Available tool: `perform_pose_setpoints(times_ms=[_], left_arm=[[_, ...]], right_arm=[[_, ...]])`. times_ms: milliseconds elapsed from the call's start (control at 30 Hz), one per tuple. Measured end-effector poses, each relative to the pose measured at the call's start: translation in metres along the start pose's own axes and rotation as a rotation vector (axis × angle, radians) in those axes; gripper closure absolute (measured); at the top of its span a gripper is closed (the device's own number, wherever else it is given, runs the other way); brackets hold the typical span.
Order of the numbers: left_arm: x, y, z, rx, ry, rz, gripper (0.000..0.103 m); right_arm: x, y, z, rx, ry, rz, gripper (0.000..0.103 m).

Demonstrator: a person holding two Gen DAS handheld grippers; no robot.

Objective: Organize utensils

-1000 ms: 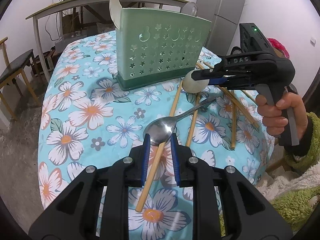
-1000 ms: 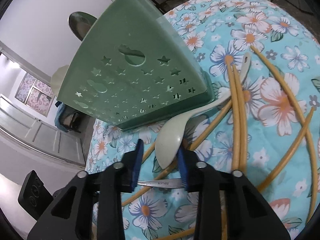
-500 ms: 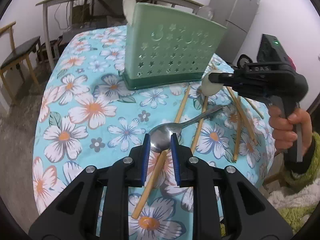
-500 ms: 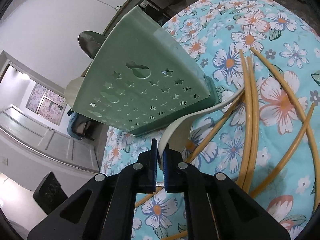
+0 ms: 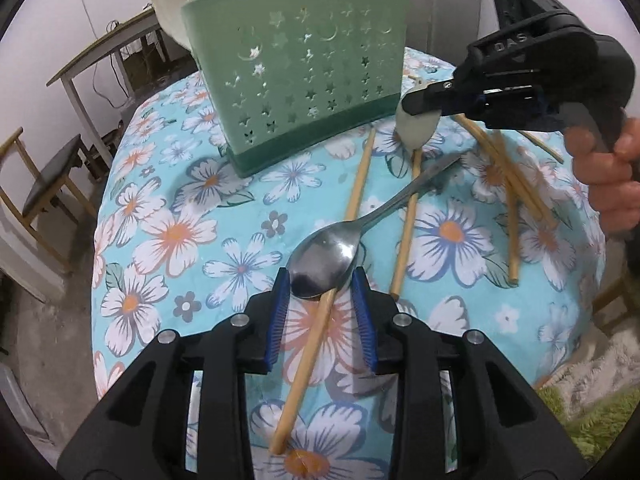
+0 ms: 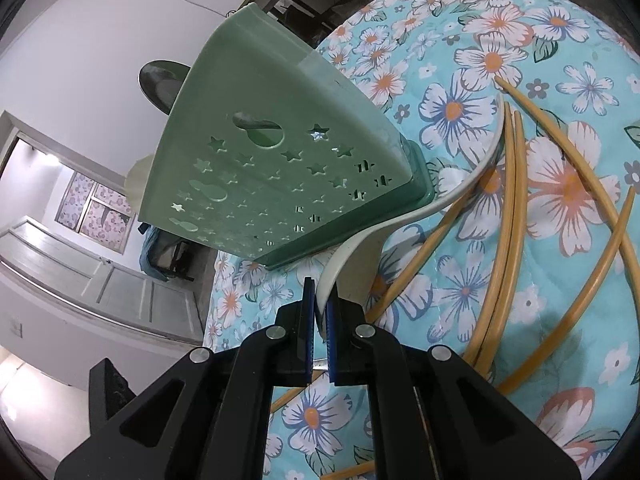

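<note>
The right gripper (image 6: 319, 312) has its blue pads pinched tight on the rim of the white ceramic spoon (image 6: 404, 220), whose bowl is the only part caught; the long curved handle runs away toward the foot of the green utensil holder (image 6: 280, 152) and its far end lies among the chopsticks (image 6: 516, 216). That is where I would expect trouble: a thin, glazed rim held at 1 end may pivot or slip out between the pads as it is lifted, and the trailing handle could drag the chopsticks it lies against or knock the holder's base, which is just beside it (the holder looks light and might shift). The left gripper (image 5: 320, 316) stands with its jaws wide, straddling the bowl of the metal spoon (image 5: 324, 260), which rests across 1 chopstick (image 5: 320, 320); closing there may well catch the stick along with the spoon, or tip the spoon off it. The holder already carries a pale utensil (image 5: 168, 12) at 1 end and a metal spoon (image 6: 160, 80) at the other, so the free slots look to be in the middle, though I cannot see inside. For room: the flowered counter (image 5: 168, 240) is open on the left gripper's side, but it is round and falls away close behind both grippers, so anything dropped near the edge could roll to the floor. The 2 grippers are near each other, with little space between them.
</note>
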State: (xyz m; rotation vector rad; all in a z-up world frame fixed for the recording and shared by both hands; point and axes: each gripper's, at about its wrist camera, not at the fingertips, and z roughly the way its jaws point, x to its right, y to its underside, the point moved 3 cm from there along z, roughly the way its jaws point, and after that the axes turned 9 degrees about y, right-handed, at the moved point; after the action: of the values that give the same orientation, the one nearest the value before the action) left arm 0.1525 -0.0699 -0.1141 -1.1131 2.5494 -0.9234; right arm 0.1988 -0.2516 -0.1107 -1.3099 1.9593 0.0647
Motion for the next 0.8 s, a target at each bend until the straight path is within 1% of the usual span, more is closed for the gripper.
perform_pose_setpoints(times_ms=[233, 400, 533, 633, 767, 800], left_arm=[[-0.014, -0.007, -0.005, 0.039, 0.024, -0.07, 0.073], [-0.028, -0.012, -0.003, 0.055, 0.02, -0.127, 0.073], [-0.038, -0.012, 0.003, 0.052, 0.047, -0.176, 0.073], [-0.039, -0.01, 0.005, 0.048, 0.065, -0.193, 0.074], [-0.043, -0.01, 0.009, 0.062, 0.089, -0.21, 0.081], [-0.044, -0.01, 0.009, 0.07, 0.099, -0.215, 0.086]], right_arm=[[0.001, 0.0, 0.002, -0.003, -0.003, 0.005, 0.098], [0.004, -0.001, 0.004, -0.007, -0.007, 0.009, 0.098], [0.005, 0.0, 0.004, -0.009, -0.011, 0.012, 0.098], [0.006, -0.001, 0.004, -0.009, -0.014, 0.017, 0.098], [0.009, -0.001, 0.006, -0.014, -0.028, 0.036, 0.098], [0.01, -0.001, 0.006, -0.015, -0.033, 0.042, 0.098]])
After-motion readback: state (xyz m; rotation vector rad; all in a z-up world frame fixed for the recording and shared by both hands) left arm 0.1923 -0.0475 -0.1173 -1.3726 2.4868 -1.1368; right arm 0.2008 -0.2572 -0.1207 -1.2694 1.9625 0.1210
